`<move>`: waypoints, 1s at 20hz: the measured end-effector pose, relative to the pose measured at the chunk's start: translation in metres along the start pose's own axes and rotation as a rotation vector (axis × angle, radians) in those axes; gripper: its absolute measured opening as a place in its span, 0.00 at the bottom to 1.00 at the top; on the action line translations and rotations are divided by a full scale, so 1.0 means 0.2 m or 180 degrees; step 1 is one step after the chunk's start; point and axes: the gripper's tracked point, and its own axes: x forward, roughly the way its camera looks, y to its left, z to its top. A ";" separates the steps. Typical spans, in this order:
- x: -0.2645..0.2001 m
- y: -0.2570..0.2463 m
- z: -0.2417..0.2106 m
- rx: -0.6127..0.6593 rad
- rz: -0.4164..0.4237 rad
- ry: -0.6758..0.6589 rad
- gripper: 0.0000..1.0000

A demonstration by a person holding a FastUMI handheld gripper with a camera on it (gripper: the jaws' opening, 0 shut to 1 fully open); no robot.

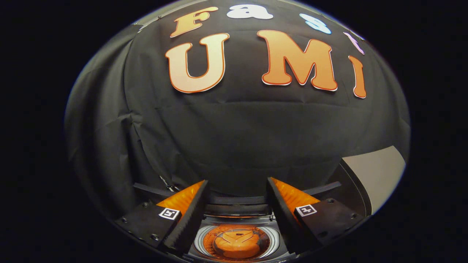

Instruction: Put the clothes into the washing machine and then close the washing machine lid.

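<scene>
My gripper (pixel 237 180) is open, its two fingers spread wide with nothing between them. Below and between the fingers lies the top of the washing machine (pixel 237 212), with the round drum opening and its pale rim (pixel 199 241). Inside the drum sits an orange rounded mass (pixel 237 244); I cannot tell whether it is cloth or the drum's floor. Beyond the right finger a pale grey panel with a dark curved edge (pixel 376 171) stands up, which looks like the raised lid.
The booth's black cloth wall (pixel 234 131) hangs close behind the machine and folds round on the left. A dark bar (pixel 237 200) runs across the machine's back edge between the fingers.
</scene>
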 end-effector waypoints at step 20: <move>-0.08 0.02 -0.16 -0.0066 0.0126 -0.0285 1.00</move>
